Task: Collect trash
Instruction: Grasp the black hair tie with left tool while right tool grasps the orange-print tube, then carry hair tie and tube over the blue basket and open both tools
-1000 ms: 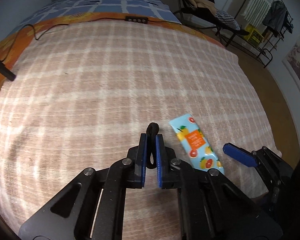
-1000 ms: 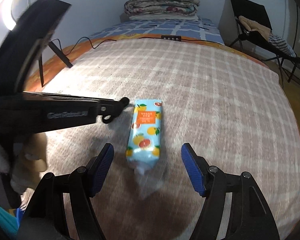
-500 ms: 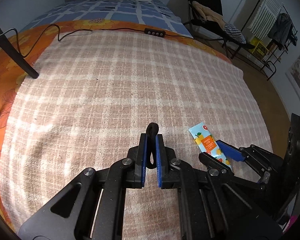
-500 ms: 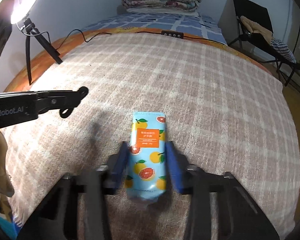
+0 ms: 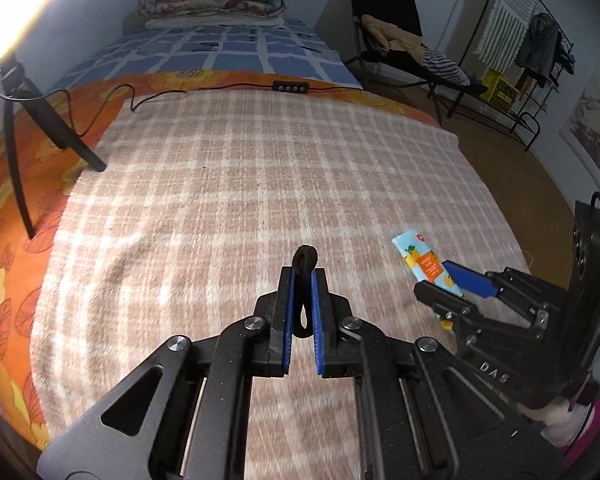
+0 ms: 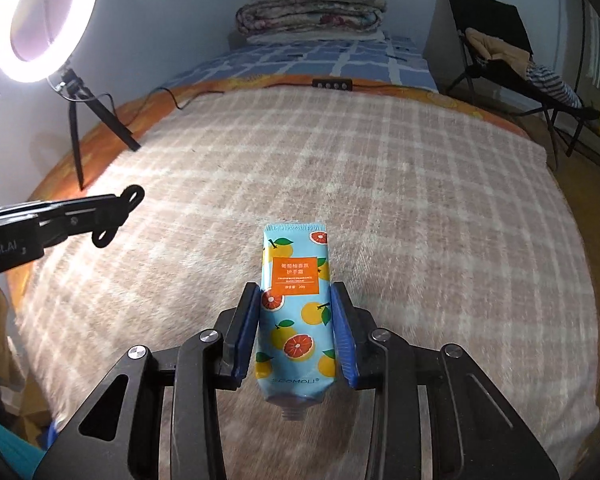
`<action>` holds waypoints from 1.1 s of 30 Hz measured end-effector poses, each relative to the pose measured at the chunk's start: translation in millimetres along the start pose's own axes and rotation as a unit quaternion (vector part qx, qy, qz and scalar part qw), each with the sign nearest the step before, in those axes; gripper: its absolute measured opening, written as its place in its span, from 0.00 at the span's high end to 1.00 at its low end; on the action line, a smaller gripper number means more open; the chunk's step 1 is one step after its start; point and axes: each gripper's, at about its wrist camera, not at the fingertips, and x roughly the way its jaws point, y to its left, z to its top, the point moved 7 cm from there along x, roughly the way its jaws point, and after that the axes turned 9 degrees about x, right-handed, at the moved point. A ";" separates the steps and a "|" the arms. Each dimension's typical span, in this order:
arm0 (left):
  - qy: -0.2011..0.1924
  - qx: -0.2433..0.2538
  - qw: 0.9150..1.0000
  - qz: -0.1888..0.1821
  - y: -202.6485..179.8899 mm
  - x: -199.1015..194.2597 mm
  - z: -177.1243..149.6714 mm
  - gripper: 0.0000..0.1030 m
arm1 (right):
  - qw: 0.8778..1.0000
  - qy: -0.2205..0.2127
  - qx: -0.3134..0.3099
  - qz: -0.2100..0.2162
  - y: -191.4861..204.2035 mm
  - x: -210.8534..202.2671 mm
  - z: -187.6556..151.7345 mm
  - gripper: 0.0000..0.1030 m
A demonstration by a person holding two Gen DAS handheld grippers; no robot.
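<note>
- My right claw (image 6: 296,328) was clenched on the hand-cream tube (image 6: 296,304), one blue pad against each long side of it, with the threaded neck toward the camera and the crimped end pointing to the far side.
- In the right wrist view the tube sat between the pads above the checked blanket (image 6: 380,208) near the bed's near edge. Whether the tube still touched the blanket, I could not tell.
- My left claw (image 5: 302,300) was clenched on a small black loop (image 5: 305,264), seemingly a hair tie, whose upper bend stuck out past the pad tips.
- In the left wrist view the tube (image 5: 422,262) appeared to the right of the left claw, pinched by the right claw (image 5: 456,292) over the blanket's near right part.
- Step in hand, as I judged it: the pick-up of the tube was complete or nearly so, with each claw carrying one item of trash.
- No bin or bag was identifiable in either view, so the drop-off point could not be confirmed.
- The next move called for lifting both claws clear of the blanket without relaxing either grip, then carrying both items to the collection point.
- Caution: the tube was soft and smooth, so it could slide forward from between the pads if tilted steeply.
- Other items on the bed: a ring light (image 6: 40,16) on a tripod at the far left, a cable with an inline controller (image 5: 291,87) along the far edge of the blanket, and a folded quilt (image 6: 312,6) at the head.
</note>
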 end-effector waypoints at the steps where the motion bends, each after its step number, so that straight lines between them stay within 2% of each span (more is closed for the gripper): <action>1: -0.002 0.000 1.000 0.000 -0.7 -6.0 -3.4 0.94 | 1.000 -0.004 -0.002 0.002 1.6 -6.5 -1.7 0.67; 6: -0.012 0.009 1.000 0.003 -4.5 -34.7 -19.7 0.94 | 1.000 -0.016 -0.012 0.012 13.1 -30.9 -9.4 0.67; 17: -0.020 0.020 1.000 0.006 -9.8 -87.5 -81.0 0.94 | 0.998 -0.026 -0.032 0.039 44.2 -84.5 -47.2 0.67; 33: 0.012 0.017 1.000 -0.011 -14.5 -104.7 -162.6 0.94 | 0.996 0.001 -0.046 0.076 87.1 -115.8 -113.2 0.67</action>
